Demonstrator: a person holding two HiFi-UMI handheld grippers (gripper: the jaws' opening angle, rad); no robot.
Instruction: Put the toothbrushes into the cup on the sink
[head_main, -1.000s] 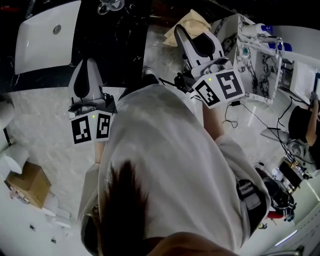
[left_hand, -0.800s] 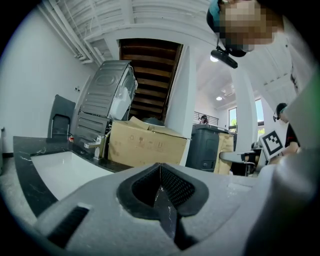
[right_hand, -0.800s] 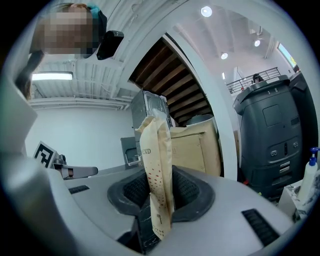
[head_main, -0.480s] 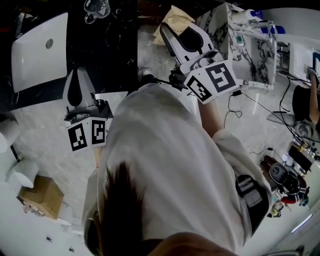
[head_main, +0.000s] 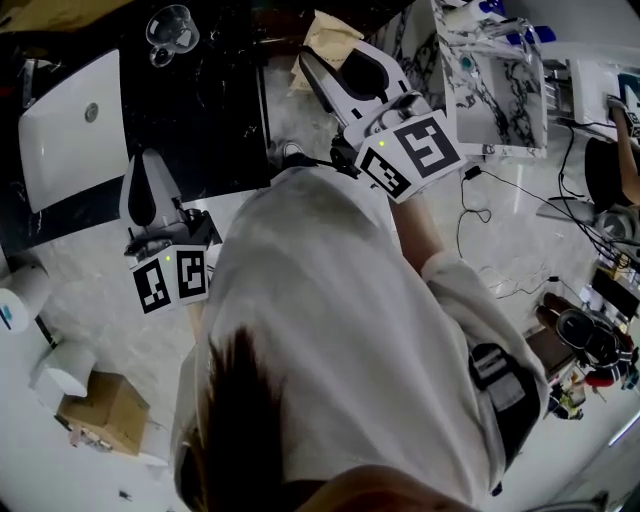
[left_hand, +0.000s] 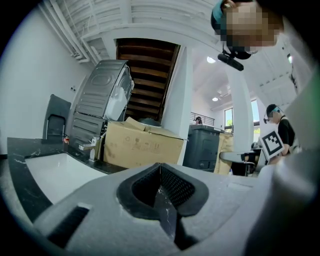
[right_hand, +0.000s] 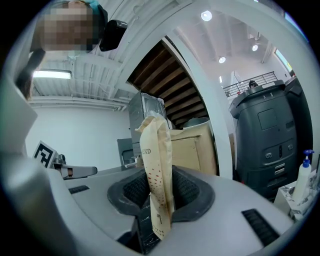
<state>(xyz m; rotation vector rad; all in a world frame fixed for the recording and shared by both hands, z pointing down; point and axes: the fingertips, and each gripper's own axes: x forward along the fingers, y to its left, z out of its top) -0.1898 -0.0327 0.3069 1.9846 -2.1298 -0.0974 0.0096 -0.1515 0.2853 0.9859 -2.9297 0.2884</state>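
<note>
Inside the right claw (right_hand: 157, 200), clamped, stands a cream paper sleeve (right_hand: 157, 160) — contents hidden — left claw (left_hand: 160, 192) closed, empty.

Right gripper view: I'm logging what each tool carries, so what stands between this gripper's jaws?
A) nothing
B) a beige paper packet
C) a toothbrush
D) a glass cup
B: a beige paper packet with red dots printed on it stands upright, pinched between the pads of the right gripper.
</note>
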